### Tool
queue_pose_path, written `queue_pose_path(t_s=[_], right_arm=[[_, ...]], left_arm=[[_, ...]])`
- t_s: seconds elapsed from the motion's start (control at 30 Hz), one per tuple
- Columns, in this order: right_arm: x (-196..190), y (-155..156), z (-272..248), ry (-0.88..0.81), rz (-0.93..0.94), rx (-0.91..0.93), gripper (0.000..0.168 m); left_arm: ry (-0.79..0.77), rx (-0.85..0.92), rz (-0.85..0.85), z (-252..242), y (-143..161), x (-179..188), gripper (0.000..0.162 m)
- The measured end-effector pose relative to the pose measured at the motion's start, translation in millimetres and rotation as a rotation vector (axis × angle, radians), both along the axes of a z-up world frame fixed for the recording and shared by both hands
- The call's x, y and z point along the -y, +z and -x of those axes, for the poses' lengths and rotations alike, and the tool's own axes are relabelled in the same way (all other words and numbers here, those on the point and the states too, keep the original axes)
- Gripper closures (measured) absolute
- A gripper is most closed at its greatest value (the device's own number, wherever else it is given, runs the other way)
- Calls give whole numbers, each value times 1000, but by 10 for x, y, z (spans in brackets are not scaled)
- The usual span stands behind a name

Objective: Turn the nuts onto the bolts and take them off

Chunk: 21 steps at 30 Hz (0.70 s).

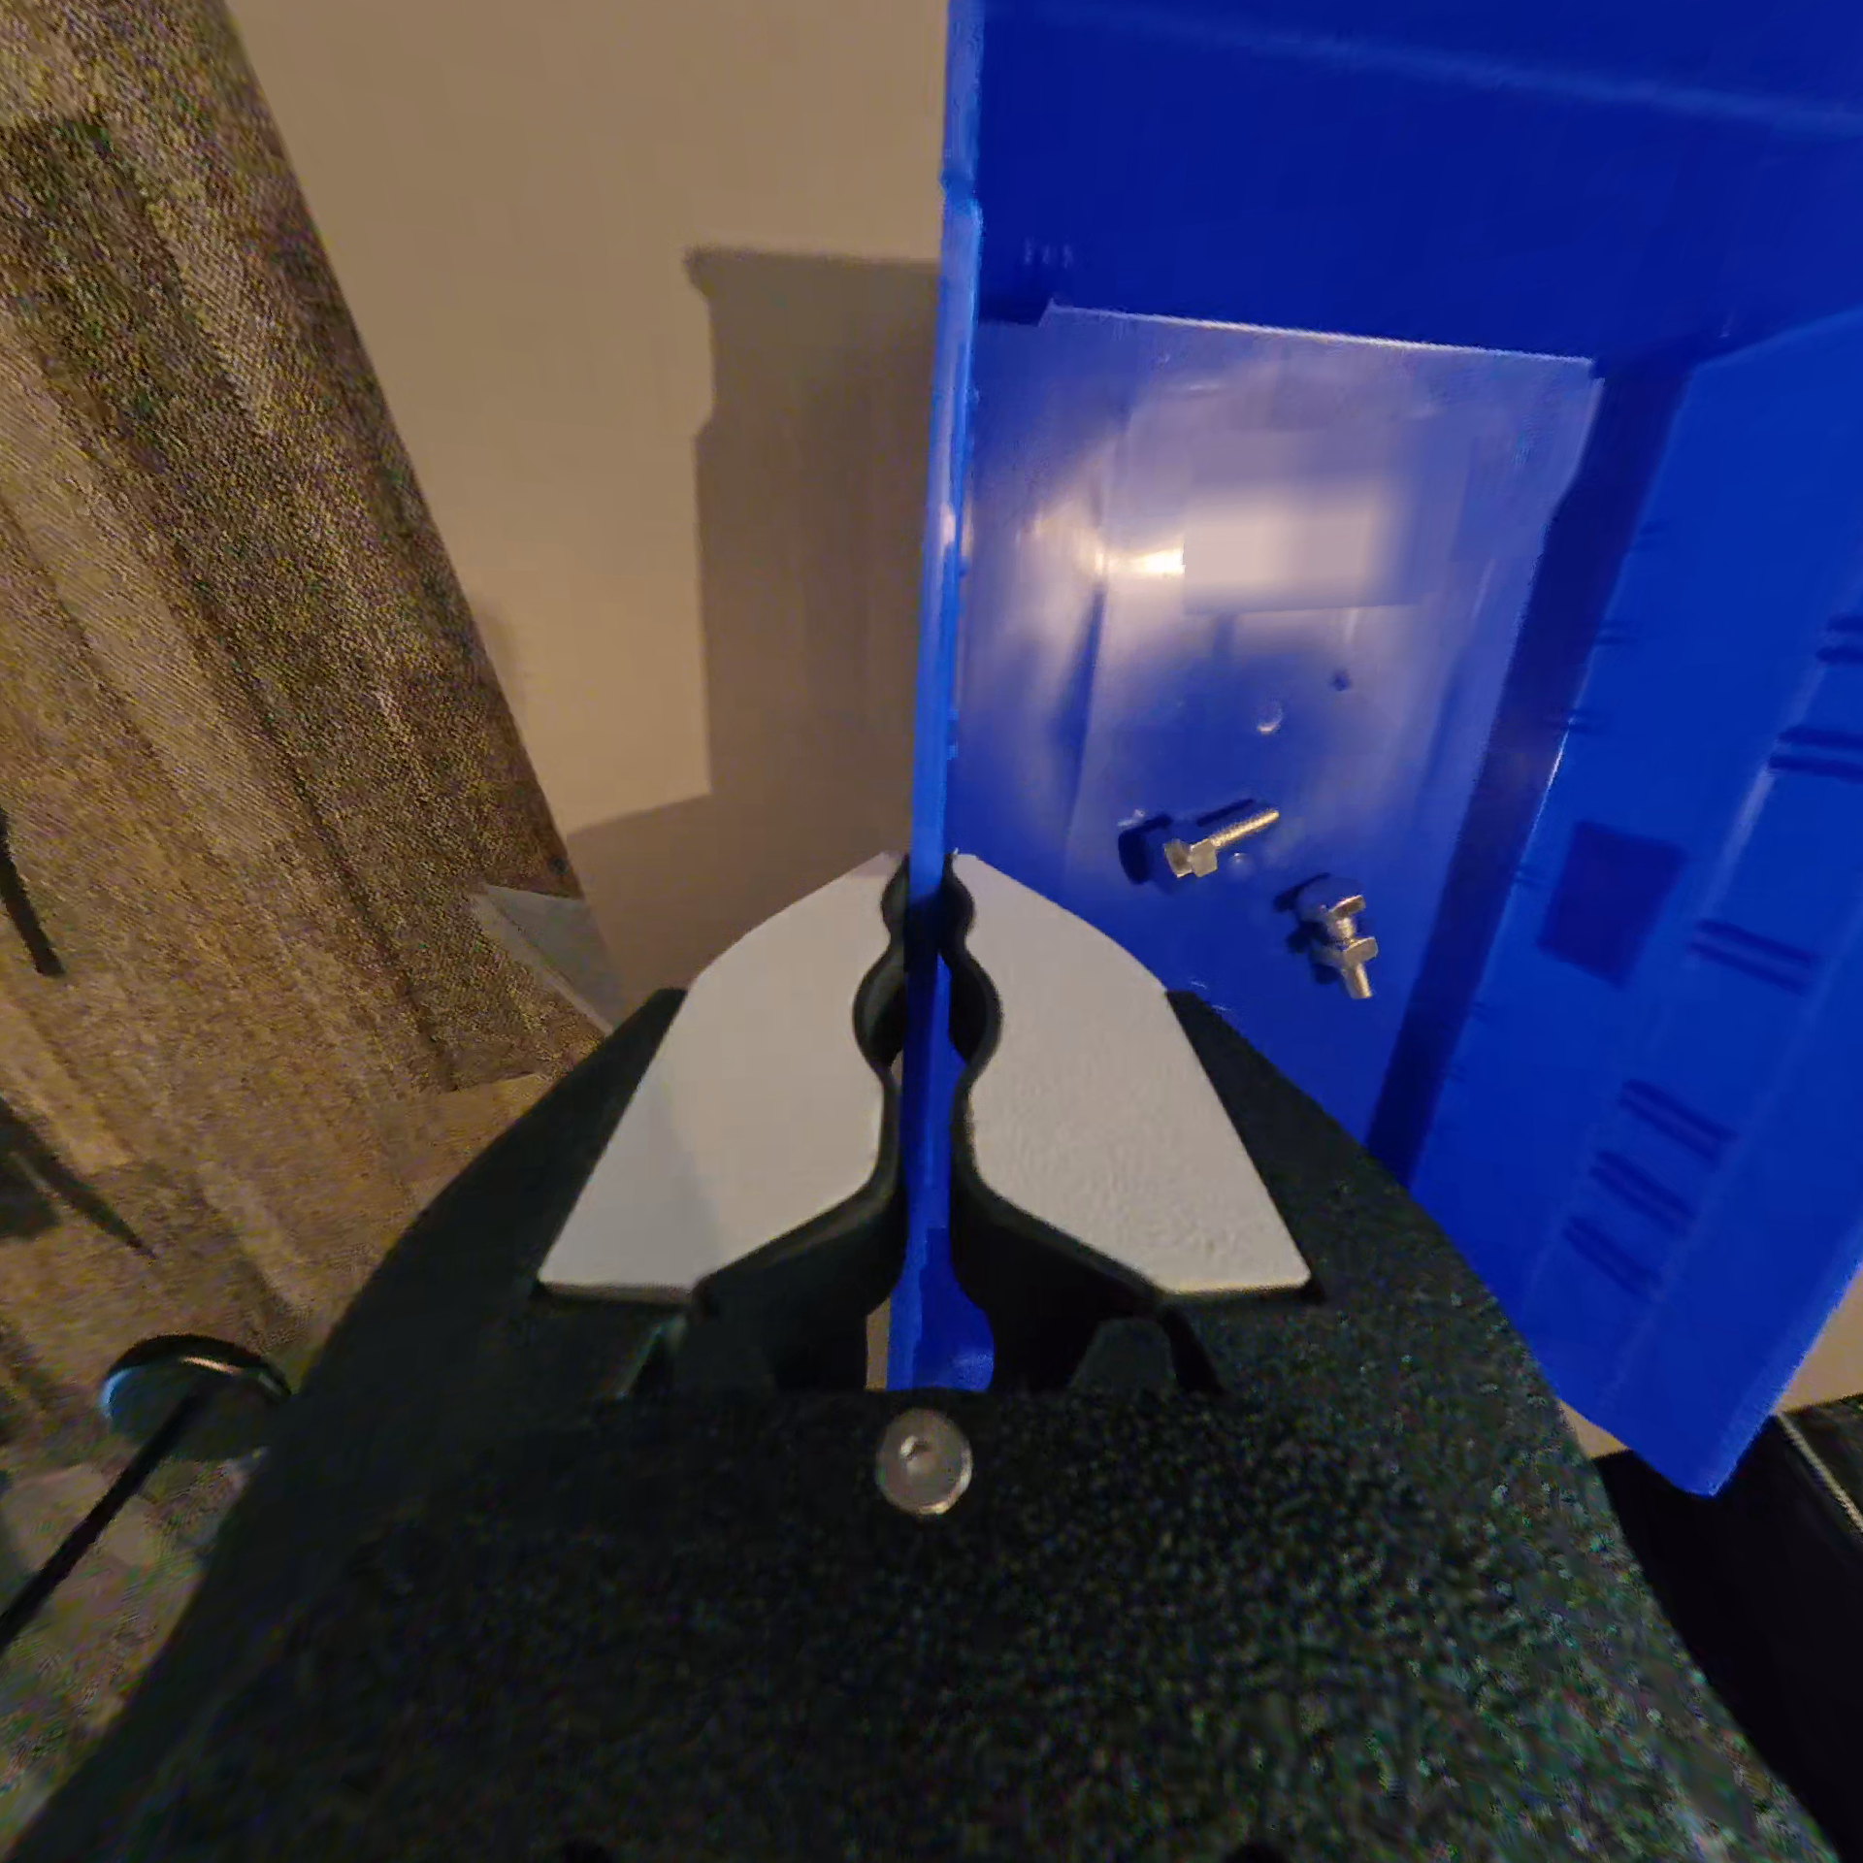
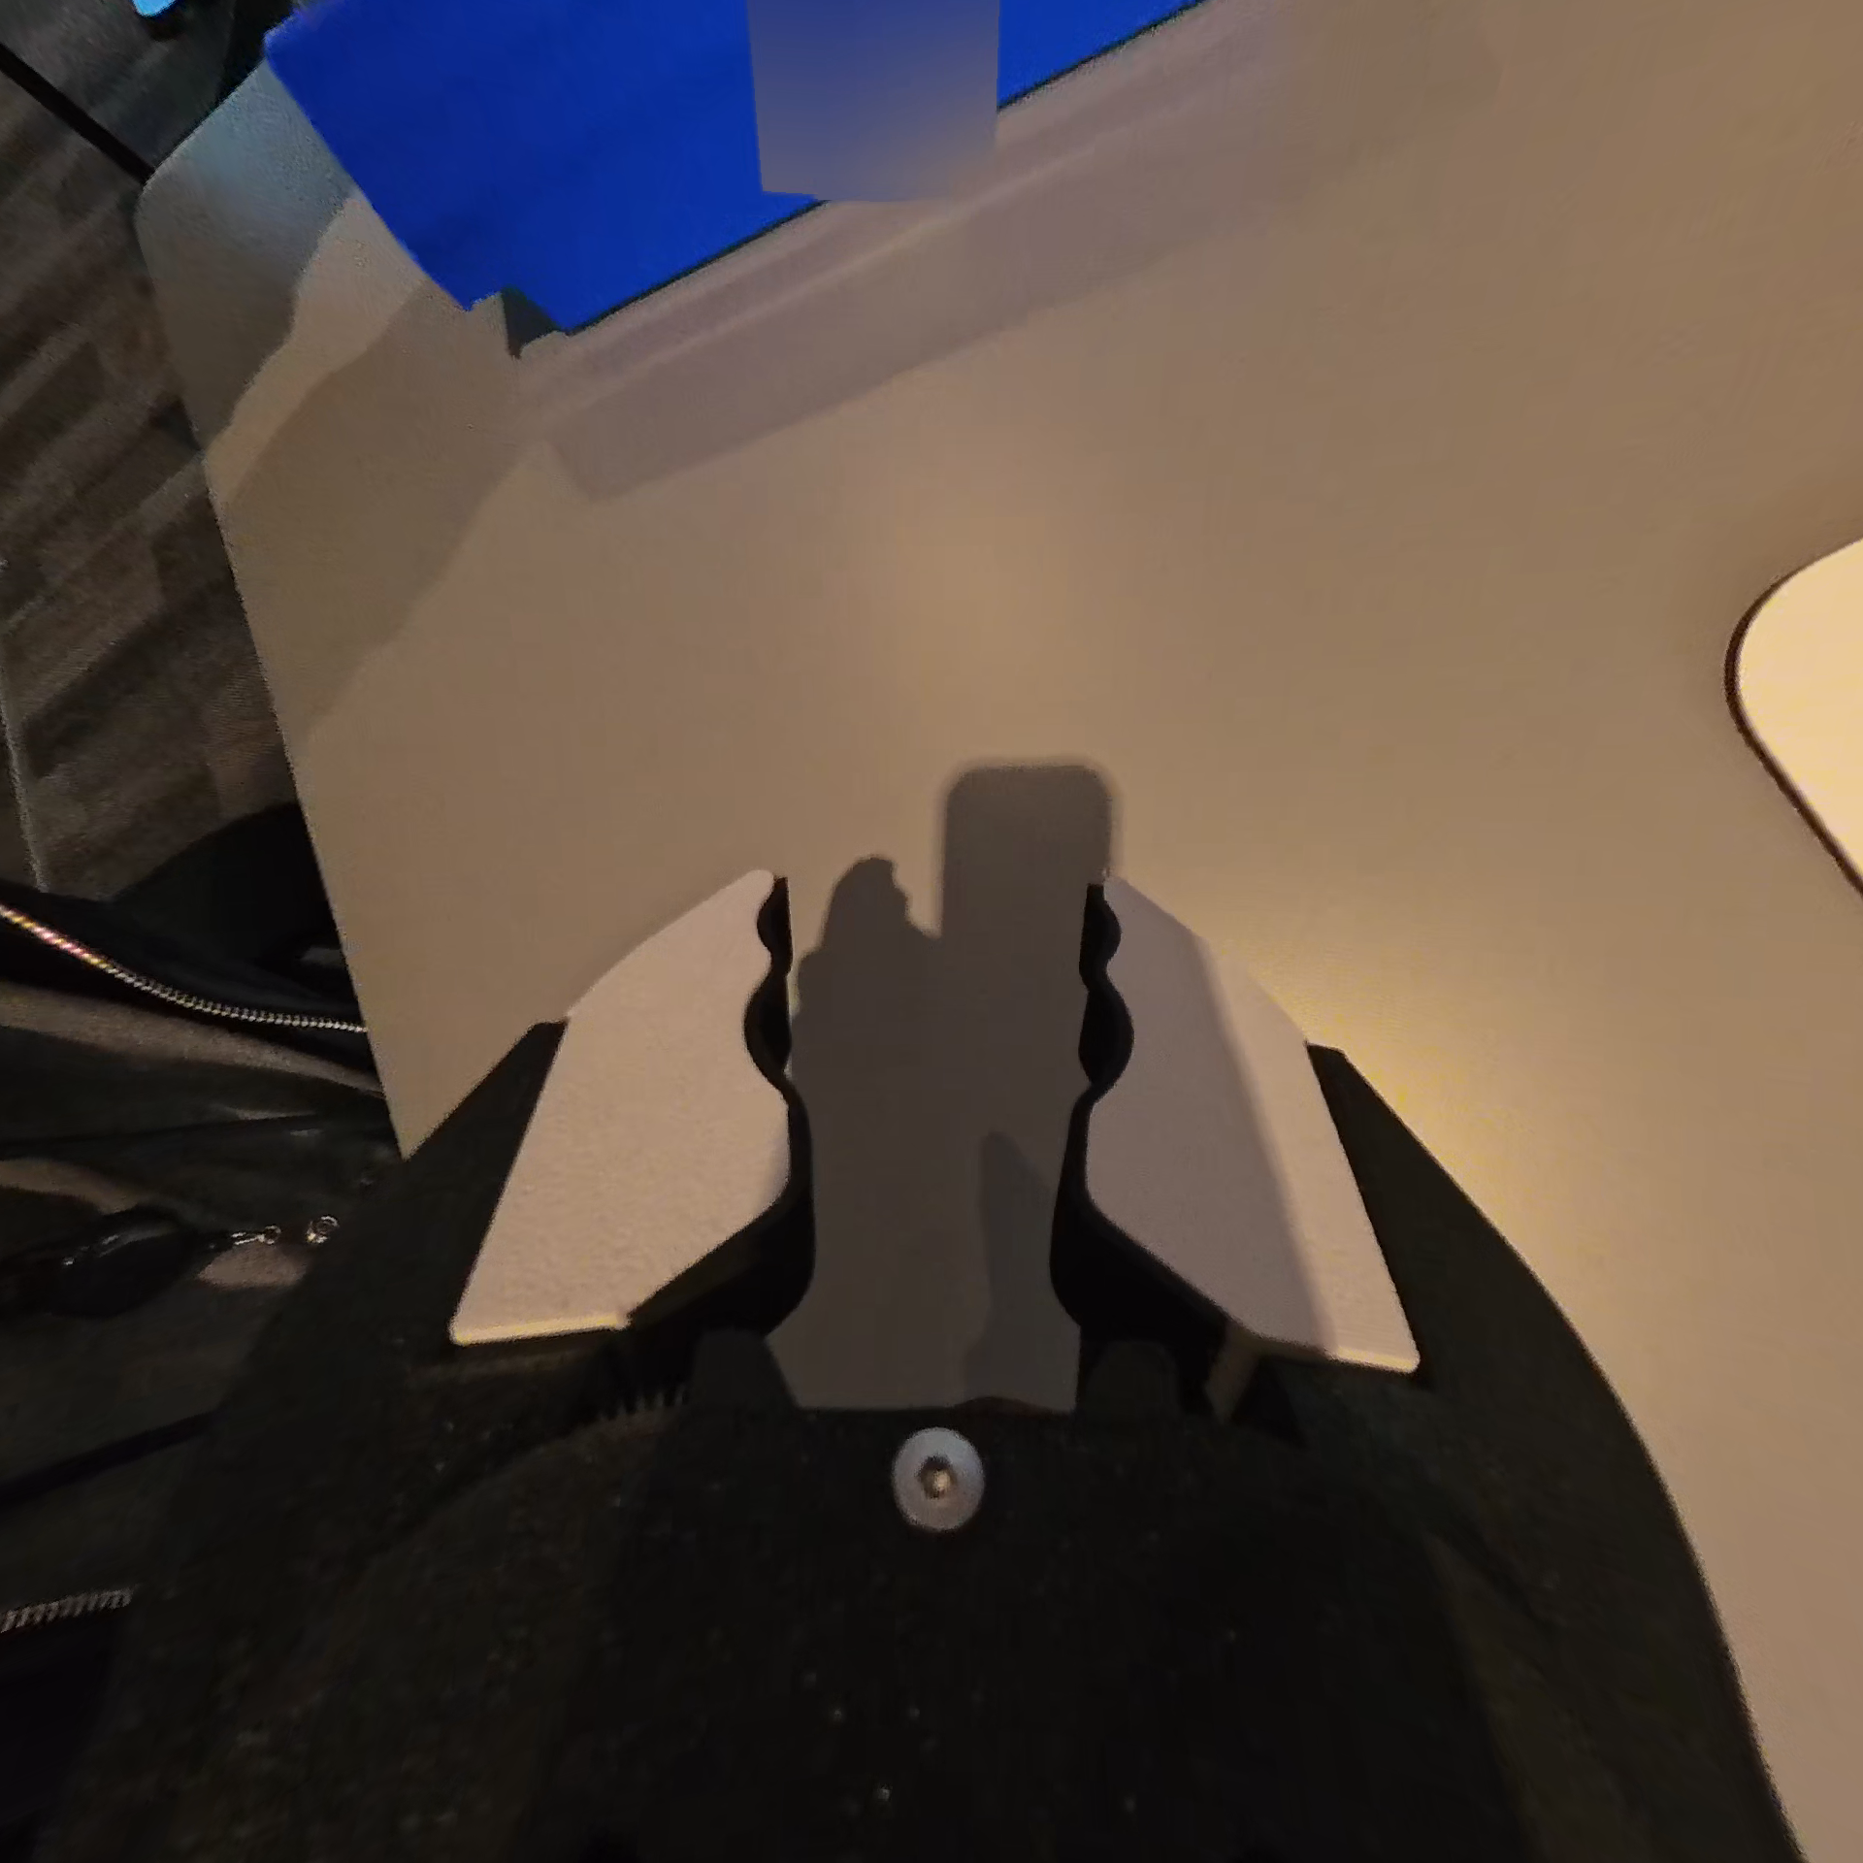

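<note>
My left gripper [image 1: 925, 877] is shut on the side wall [image 1: 933, 605] of a blue plastic bin; the thin wall runs straight between both pads. Inside the bin [image 1: 1260, 605], on its floor, lie a silver bolt [image 1: 1215, 839] and a second bolt with a nut on it [image 1: 1336, 933]. My right gripper [image 2: 938, 897] is open and empty above the pale table [image 2: 1109, 504]; only its shadow lies between the fingers. The blue bin [image 2: 524, 151] shows at the top left of the right wrist view.
Grey carpet [image 1: 202, 605] lies beyond the table's left edge. A black jacket with a zipper [image 2: 151, 1008] hangs off the left table edge in the right wrist view. A second pale tabletop with a dark rim [image 2: 1805, 686] stands at the right. The gap from one gripper's tips to the other's is roughly 45 centimeters.
</note>
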State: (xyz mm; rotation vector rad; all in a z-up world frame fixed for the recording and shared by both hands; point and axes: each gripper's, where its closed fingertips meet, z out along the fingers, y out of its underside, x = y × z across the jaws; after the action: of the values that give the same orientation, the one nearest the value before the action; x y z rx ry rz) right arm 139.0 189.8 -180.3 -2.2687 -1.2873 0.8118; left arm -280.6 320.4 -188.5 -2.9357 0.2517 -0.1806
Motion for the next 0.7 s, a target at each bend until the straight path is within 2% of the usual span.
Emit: queue_pose_path(t_s=[0.23, 0.5, 0.6, 0.7], right_arm=[[-59, -19, 116, 22, 5, -12, 114], [-96, -10, 36, 9, 3, -24, 113], [-90, 11, -72, -10, 3, -34, 112], [-97, 45, -307, -56, 0, -39, 111]], left_arm=[[142, 57, -37, 195, -8, -87, 159], [199, 119, -121, 206, -7, -90, 156], [238, 99, -151, 291, 6, -58, 127], [270, 20, -266, 468, 160, -65, 95]])
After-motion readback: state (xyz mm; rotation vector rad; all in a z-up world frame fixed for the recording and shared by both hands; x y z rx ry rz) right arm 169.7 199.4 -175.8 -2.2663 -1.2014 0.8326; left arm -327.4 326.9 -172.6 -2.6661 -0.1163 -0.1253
